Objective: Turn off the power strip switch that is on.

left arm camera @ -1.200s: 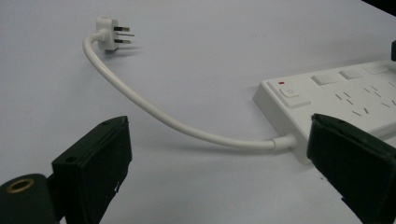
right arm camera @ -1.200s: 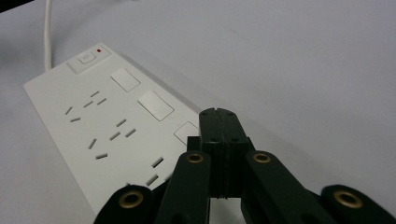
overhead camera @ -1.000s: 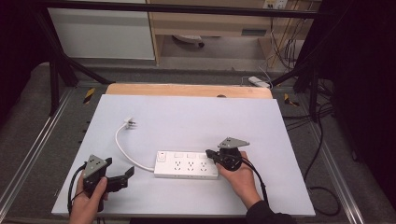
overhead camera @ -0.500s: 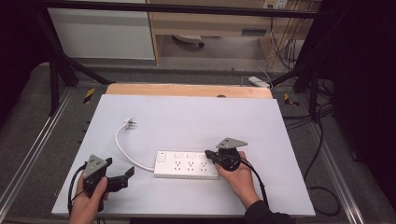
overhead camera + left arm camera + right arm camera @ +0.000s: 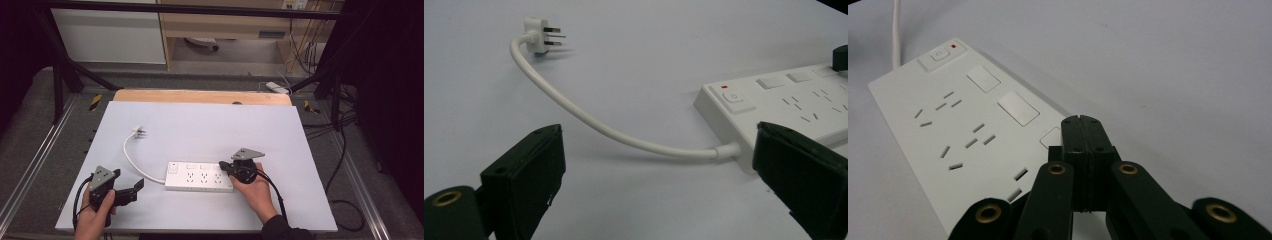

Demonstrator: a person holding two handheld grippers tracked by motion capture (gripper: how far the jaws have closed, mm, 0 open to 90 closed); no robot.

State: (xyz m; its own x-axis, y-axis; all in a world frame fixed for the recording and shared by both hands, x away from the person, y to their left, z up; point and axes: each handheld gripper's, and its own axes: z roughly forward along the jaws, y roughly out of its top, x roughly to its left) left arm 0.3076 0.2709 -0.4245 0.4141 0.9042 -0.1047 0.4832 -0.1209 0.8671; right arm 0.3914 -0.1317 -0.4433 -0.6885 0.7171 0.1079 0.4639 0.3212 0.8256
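Note:
A white power strip (image 5: 200,176) lies flat on the white table (image 5: 210,125), with sockets and a row of switches (image 5: 1018,107) on top. Its white cord (image 5: 131,160) curves left and back to a loose plug (image 5: 139,133) lying on the table. My right gripper (image 5: 223,167) is shut, empty, its tips (image 5: 1082,125) over the strip's right end at the nearest switch. My left gripper (image 5: 131,190) sits open near the front left edge, apart from the strip. Between its spread jaws (image 5: 659,150) I see the cord (image 5: 624,137), the plug (image 5: 540,36) and the strip's switch end (image 5: 734,97).
A wooden board (image 5: 200,96) runs along the table's far edge. Metal frame rails (image 5: 35,155) flank the table. Cables (image 5: 345,200) trail on the floor at the right, and a white adapter (image 5: 277,87) lies behind the table.

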